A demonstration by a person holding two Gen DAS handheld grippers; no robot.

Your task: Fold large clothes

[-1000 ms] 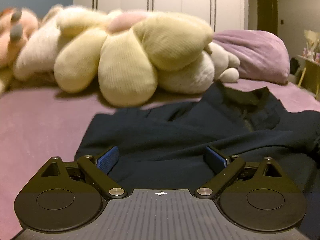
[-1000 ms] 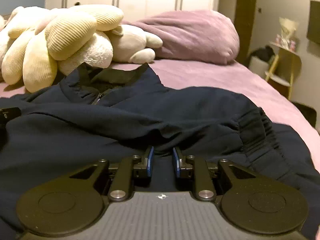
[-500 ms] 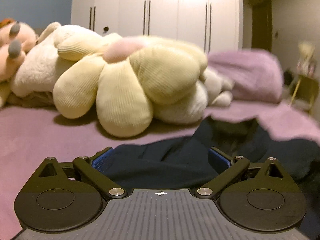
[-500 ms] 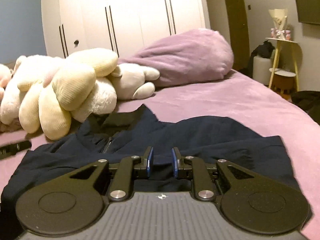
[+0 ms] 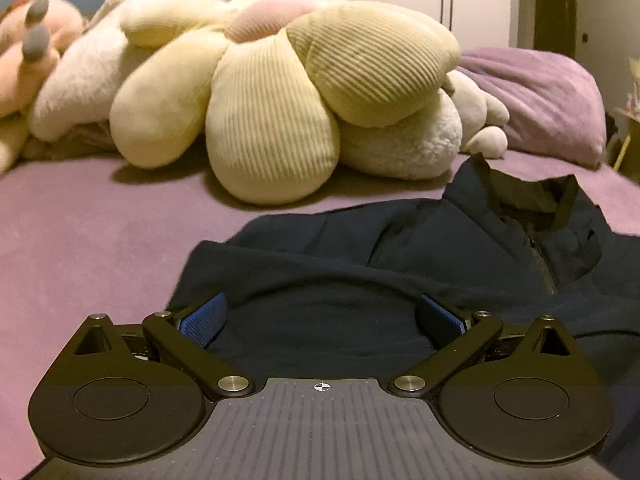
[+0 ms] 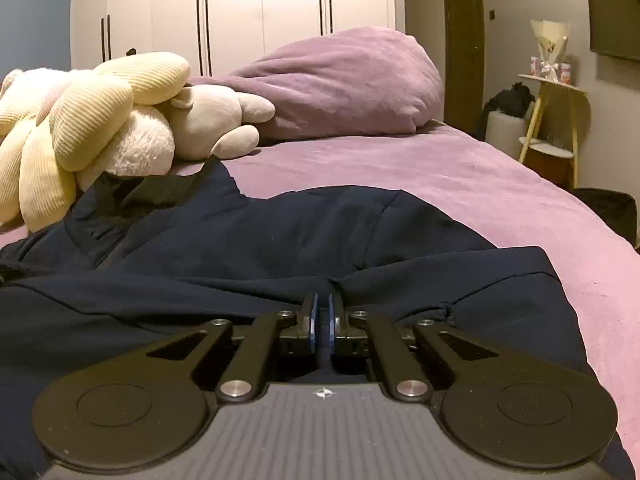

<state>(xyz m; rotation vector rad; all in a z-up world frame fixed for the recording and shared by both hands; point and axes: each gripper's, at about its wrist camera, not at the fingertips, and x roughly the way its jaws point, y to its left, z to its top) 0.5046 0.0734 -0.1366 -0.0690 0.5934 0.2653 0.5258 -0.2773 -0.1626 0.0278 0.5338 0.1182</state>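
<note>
A dark navy zip jacket [image 5: 360, 264] lies spread on the purple bed [image 5: 100, 232], collar toward the plush toys. My left gripper [image 5: 320, 316] is open, its blue pads wide apart over the jacket's left part, with a fold of cloth bulging between them. In the right wrist view the jacket [image 6: 280, 240] fills the foreground. My right gripper [image 6: 320, 316] is shut, its blue pads pinching a ridge of the jacket's fabric.
A pile of cream plush toys [image 5: 280, 92] lies just behind the jacket, and also shows in the right wrist view [image 6: 80, 120]. A purple pillow [image 6: 340, 84] lies at the back. The bed's right edge [image 6: 600, 232] drops toward a side table [image 6: 552, 120].
My right gripper has closed from slightly apart to pinched on the jacket fabric. Both grippers rose and dipped back down over the jacket. My left gripper stayed open.
</note>
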